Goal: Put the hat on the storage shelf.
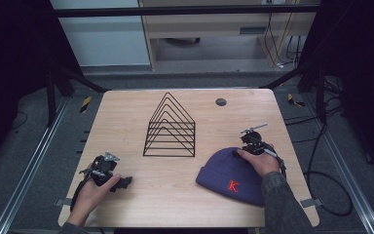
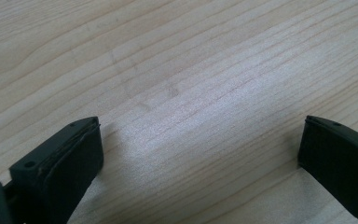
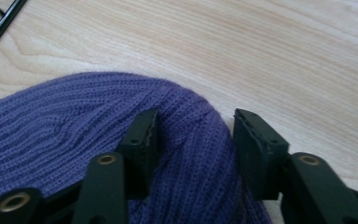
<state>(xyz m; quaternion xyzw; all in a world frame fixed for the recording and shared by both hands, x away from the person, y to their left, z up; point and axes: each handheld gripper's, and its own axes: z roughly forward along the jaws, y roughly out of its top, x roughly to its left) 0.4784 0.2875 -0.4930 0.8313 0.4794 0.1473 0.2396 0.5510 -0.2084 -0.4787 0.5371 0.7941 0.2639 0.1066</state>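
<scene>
A purple knit beanie (image 1: pixel 229 175) with a red letter K lies on the wooden table (image 1: pixel 126 112) at the front right. My right gripper (image 1: pixel 240 151) sits at the beanie's far edge. In the right gripper view its jaws (image 3: pixel 196 116) are drawn in on a raised fold of the purple knit (image 3: pixel 74 121), which fills the gap between them. At the front left my left gripper (image 1: pixel 122 182) rests low over the table, held by a hand. The left gripper view shows that gripper (image 2: pixel 200 123) wide open over bare wood, with nothing between its jaws.
A black wire rack (image 1: pixel 170 129) of triangular dividers stands at the table's middle, between the two grippers; one of its wires (image 3: pixel 0 25) shows in the right gripper view's top left corner. A small grey round cap (image 1: pixel 220 102) sits near the far edge. Cables trail on the floor at right.
</scene>
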